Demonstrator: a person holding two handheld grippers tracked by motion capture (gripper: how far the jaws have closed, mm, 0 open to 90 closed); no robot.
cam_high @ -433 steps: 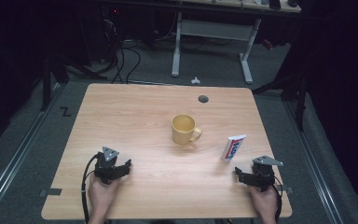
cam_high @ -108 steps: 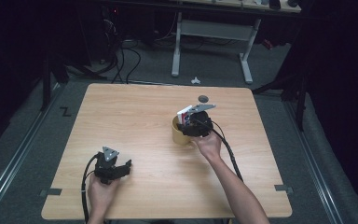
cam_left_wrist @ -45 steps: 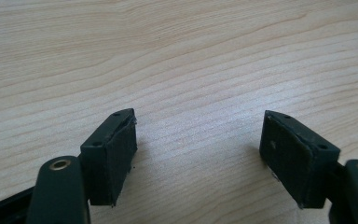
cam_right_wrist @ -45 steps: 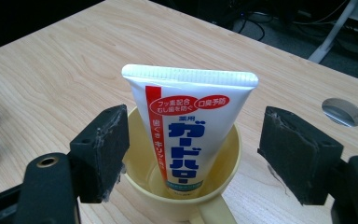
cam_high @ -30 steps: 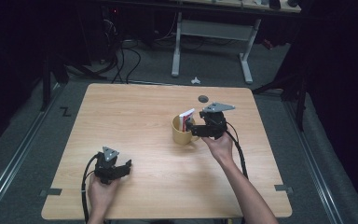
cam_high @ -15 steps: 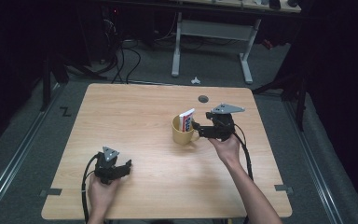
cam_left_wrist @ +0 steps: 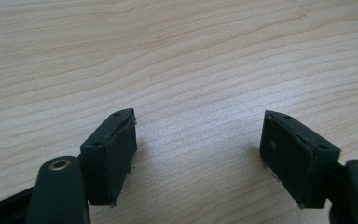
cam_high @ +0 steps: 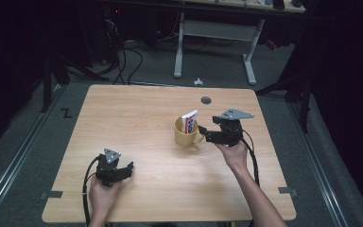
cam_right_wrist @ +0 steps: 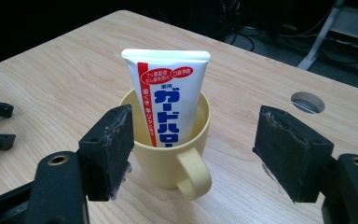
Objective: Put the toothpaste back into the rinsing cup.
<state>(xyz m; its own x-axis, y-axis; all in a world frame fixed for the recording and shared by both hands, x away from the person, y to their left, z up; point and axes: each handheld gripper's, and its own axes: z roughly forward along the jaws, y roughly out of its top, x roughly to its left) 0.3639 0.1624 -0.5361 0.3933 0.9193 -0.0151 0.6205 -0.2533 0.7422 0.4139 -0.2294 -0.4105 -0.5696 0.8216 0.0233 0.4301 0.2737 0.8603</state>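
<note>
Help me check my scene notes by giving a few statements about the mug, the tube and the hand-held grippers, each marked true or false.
1. The toothpaste tube stands inside the yellow mug. True.
2. The right hand-held gripper clamps the tube. False: its jaws are open, nothing between the pads.
3. The mug lies on its side. False: it stands upright.
4. The left hand-held gripper is open over bare table. True.
</note>
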